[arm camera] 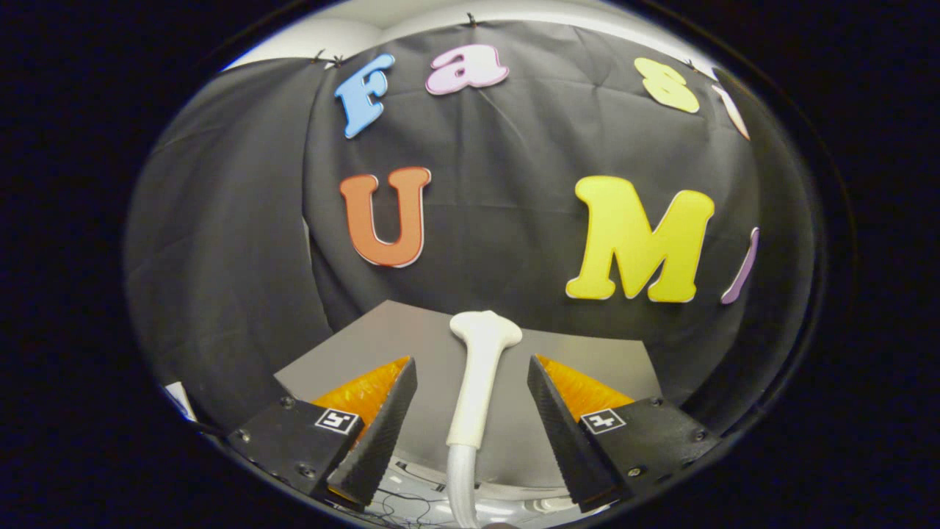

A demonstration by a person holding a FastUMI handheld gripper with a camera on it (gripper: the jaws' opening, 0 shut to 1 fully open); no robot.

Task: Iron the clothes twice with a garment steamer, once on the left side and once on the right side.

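Note:
A white garment steamer [479, 382] stands upright between my gripper's fingers. Its wider head [485, 327] is at the top and a ribbed white hose [461, 485] leaves its lower end. My gripper [472, 361] is open, with one finger on each side of the steamer's handle. A small gap shows between each finger and the handle, so neither presses on it. The steamer's head reaches just past the fingertips.
A grey tabletop [595, 353] lies beyond the fingers and runs up to the black cloth wall [499, 220]. Below the fingers I see a white surface with thin dark cables [407, 503].

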